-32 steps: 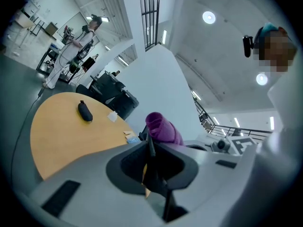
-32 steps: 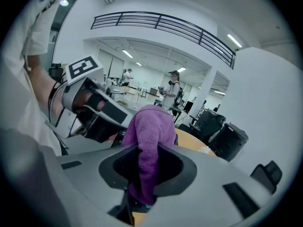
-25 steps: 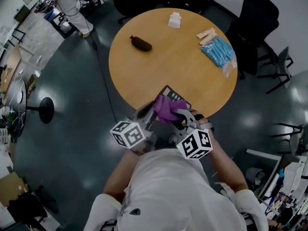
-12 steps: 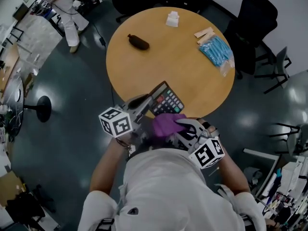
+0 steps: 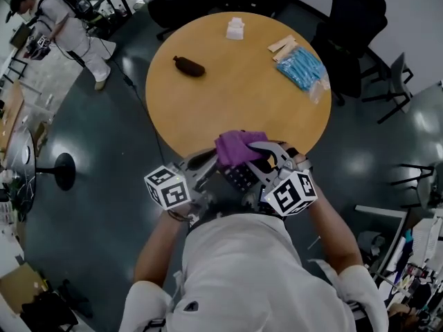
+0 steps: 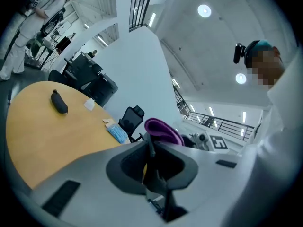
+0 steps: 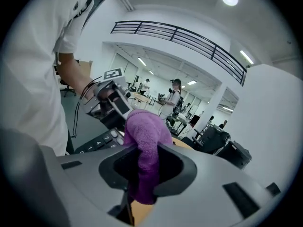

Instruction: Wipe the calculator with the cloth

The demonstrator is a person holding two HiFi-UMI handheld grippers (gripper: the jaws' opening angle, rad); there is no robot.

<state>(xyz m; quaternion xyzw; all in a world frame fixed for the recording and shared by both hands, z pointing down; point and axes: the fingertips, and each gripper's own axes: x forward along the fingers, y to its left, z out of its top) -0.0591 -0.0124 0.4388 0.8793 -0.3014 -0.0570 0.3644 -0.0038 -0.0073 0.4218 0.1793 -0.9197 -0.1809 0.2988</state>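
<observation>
In the head view my left gripper [image 5: 211, 160] is shut on the left edge of the black calculator [image 5: 241, 177], which it holds in the air at the near rim of the round table [image 5: 235, 95]. My right gripper [image 5: 261, 151] is shut on the purple cloth [image 5: 237, 147], which lies over the calculator's far end and hides it. The left gripper view shows the jaws [image 6: 150, 148] closed on the calculator's thin edge, with the cloth [image 6: 163, 130] just beyond. In the right gripper view the cloth [image 7: 144, 148] bulges from between the jaws, above the number keys [image 7: 102, 141].
On the table lie a dark brown pouch [image 5: 188, 66], a white tissue pack [image 5: 236, 28] and a blue packet [image 5: 302, 68]. Black chairs [image 5: 353, 26] stand at the far right. Another person [image 5: 62, 26] stands at the upper left, beside a floor cable [image 5: 142, 102].
The cloth was drawn back off the calculator toward my body, baring the keys, and now sits over its far end again. Both grippers rose slightly.
</observation>
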